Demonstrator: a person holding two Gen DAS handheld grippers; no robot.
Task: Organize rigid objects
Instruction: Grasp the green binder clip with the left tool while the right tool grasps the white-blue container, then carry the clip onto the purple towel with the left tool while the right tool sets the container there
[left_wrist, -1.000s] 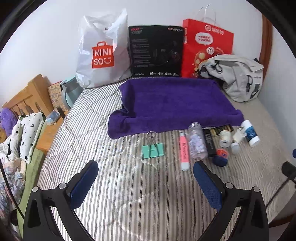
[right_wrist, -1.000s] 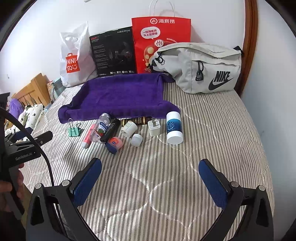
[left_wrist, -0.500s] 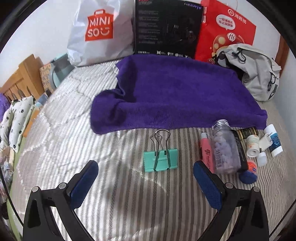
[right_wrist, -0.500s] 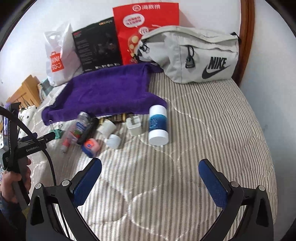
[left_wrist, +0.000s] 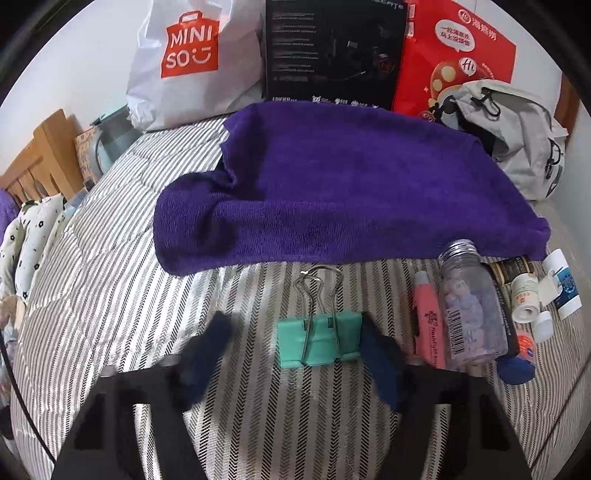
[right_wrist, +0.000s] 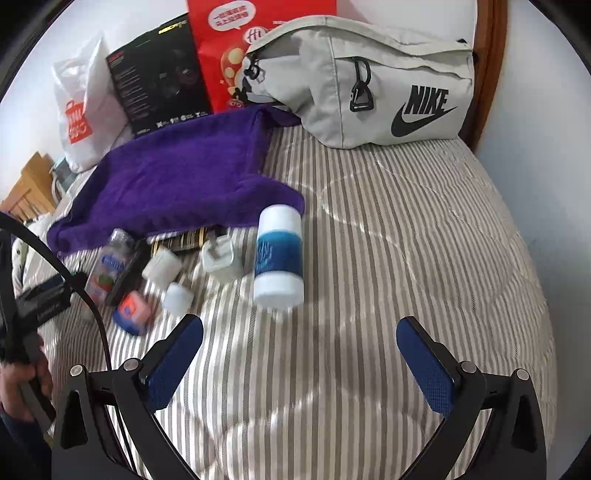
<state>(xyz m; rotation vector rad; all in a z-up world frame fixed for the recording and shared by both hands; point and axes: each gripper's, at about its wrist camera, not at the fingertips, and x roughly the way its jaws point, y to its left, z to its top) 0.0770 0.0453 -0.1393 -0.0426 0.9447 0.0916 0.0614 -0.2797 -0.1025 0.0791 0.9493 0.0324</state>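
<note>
While the striped bed (left_wrist: 110, 295) fills both views, the purple towel (left_wrist: 351, 192) spread across the middle of the frame lies bare, so sorting has hardly begun. A second ago the left gripper (left_wrist: 295, 354) hung back with jaws wide; now it has pushed in low, blurred, its pads narrowed to either side of the teal binder clip (left_wrist: 319, 341) at lower centre, the right pad touching, not yet clamped. I reckon the clip is the first pick. The right gripper (right_wrist: 299, 362) has drifted toward the white-and-blue bottle (right_wrist: 279, 254) mid-frame, jaws spread wide, empty.
</note>
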